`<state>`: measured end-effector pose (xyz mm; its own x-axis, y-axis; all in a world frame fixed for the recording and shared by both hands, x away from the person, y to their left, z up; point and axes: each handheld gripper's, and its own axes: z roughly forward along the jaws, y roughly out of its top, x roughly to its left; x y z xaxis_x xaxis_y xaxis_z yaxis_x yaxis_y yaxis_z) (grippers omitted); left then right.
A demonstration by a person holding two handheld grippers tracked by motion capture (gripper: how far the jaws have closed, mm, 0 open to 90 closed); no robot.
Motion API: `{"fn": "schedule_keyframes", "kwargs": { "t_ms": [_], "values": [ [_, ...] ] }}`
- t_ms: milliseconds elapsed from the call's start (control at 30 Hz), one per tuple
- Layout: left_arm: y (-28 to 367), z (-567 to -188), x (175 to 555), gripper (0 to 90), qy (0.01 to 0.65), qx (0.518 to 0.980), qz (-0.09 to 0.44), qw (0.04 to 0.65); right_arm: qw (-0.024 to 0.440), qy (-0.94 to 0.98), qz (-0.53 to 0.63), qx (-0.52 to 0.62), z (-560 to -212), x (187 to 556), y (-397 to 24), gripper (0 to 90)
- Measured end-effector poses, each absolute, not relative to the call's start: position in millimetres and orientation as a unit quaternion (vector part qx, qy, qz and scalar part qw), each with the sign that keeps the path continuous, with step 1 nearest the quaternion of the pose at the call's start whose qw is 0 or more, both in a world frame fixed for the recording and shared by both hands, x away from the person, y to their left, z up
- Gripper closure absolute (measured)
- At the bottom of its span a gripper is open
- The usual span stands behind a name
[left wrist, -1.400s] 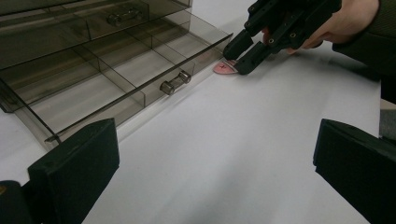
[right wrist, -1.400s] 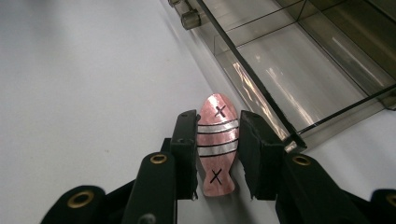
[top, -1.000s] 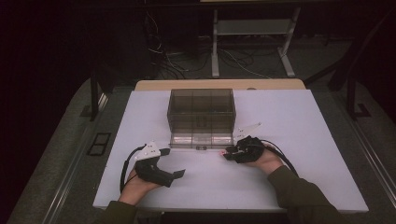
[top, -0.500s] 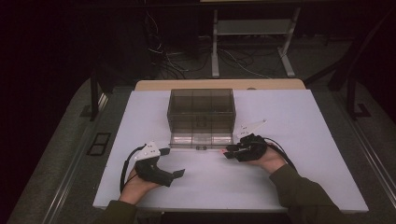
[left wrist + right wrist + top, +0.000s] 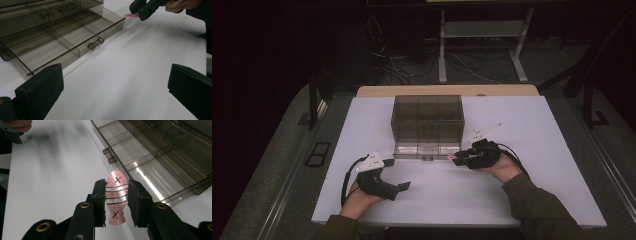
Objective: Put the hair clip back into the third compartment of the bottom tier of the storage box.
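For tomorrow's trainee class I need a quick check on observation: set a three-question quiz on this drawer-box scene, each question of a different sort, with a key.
1. True or false: the left gripper is shut on the drawer's handle.
2. Multiple choice: the pink fish-shaped piece is A) lying in the open drawer, B) clamped in the right gripper, C) lying on the white table.
3. Fill in: the lines drawn on the piece are black stripes and two ___ marks.

Key: 1 false, its jaws stand wide apart over bare table; 2 B; 3 X.
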<state>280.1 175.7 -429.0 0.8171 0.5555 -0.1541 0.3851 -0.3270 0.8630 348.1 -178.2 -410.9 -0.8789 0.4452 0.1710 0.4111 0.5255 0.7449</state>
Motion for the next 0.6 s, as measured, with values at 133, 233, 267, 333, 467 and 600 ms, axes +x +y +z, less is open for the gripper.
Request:
{"fn": "schedule_keyframes", "kwargs": {
  "t_ms": [133, 233, 267, 333, 467, 600],
  "values": [
    [175.6, -429.0, 280.0, 0.0, 0.290, 0.810, 0.085, 0.503, 0.023, 0.871, 0.422, 0.249, -407.8, 349.5, -179.2, 67.0],
    [175.4, -429.2, 280.2, 0.0, 0.289, 0.810, 0.085, 0.503, 0.026, 0.869, 0.426, 0.250, -405.3, 350.8, -180.6, 67.0],
    [175.3, -429.2, 280.1, 0.0, 0.289, 0.810, 0.085, 0.503, 0.026, 0.868, 0.427, 0.251, -404.3, 351.1, -181.1, 67.0],
    [175.0, -429.1, 280.0, 0.0, 0.288, 0.811, 0.085, 0.503, 0.027, 0.868, 0.428, 0.252, -403.3, 351.9, -181.9, 67.0],
    [174.9, -429.1, 280.0, 0.0, 0.289, 0.810, 0.085, 0.503, 0.028, 0.866, 0.429, 0.254, -401.8, 352.9, -182.8, 66.9],
    [174.9, -429.1, 280.1, 0.0, 0.289, 0.810, 0.085, 0.503, 0.031, 0.865, 0.432, 0.255, -399.5, 355.0, -184.0, 67.0]
  ]
}}
